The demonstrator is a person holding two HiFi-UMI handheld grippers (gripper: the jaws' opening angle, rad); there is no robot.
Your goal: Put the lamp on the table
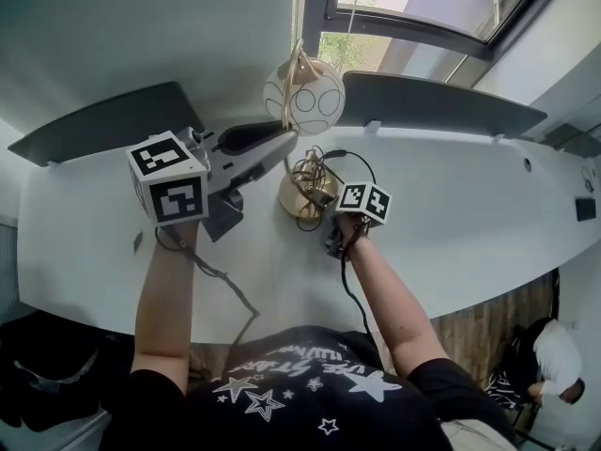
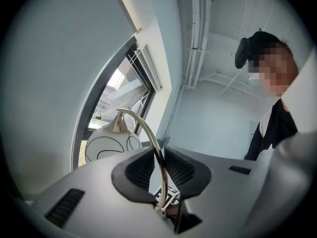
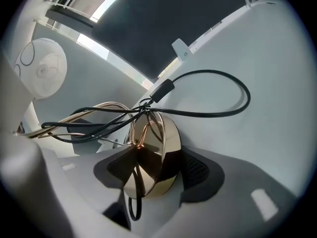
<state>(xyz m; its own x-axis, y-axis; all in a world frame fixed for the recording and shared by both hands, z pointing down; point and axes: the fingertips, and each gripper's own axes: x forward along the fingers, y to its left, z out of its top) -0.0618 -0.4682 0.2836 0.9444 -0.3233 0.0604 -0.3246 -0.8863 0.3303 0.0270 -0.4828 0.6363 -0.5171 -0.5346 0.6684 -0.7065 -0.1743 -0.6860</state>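
The lamp stands on the white table: a round gold base, a thin curved gold arm and a white globe shade. Its black cord is looped over the base and trails onto the table. My left gripper is shut on the curved arm, high above the base. My right gripper is low at the base, jaws wide, with the gold disc between them and not clamped.
Two dark panels line the table's far edge under a window. The table's front edge runs just before my body. A person shows in the left gripper view; another person is on the floor at lower right.
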